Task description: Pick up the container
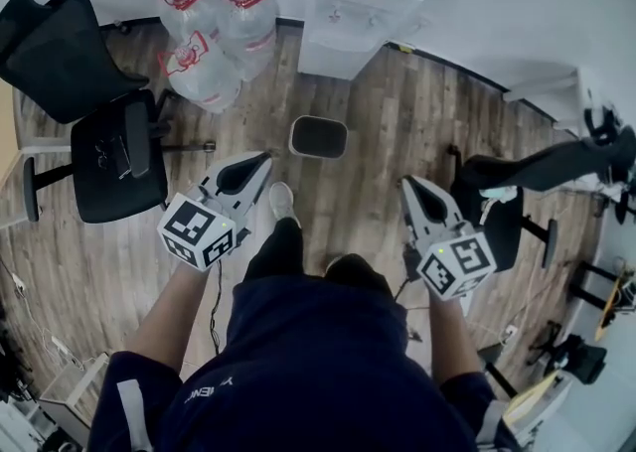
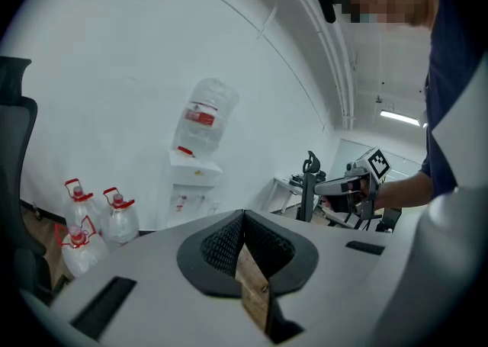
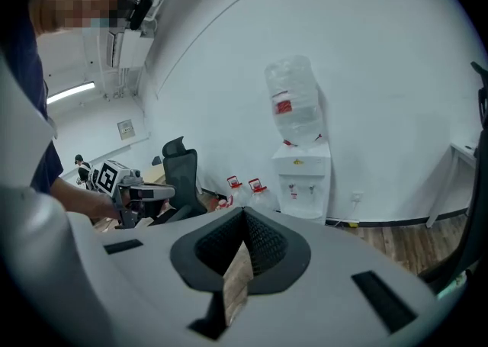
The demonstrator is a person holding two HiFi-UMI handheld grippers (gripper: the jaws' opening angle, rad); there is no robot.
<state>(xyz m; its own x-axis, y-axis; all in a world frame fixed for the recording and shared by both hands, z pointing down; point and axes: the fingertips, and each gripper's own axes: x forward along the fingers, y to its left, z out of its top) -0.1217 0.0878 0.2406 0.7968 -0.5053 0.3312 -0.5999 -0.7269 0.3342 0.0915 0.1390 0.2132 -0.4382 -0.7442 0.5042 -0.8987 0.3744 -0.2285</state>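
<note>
Left gripper and right gripper both have jaws fully closed on nothing, held above the wood floor; the dark container stands near the floor's wall edge, before the white water dispenser, clear of both.

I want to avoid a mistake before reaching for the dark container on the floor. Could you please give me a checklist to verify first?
1. Sight of the dark container: ok, it sits on the wooden floor, ahead of the person's shoe.
2. The left claw is empty: ok, jaws together, nothing between them.
3. The right claw is empty: ok, the same.
4. Claws opened for a grasp: not ok, both are shut.
5. The water jugs are out of the way: ok, they stand apart from the container, to its left in the head view.
6. Container contents: cannot tell.
</note>
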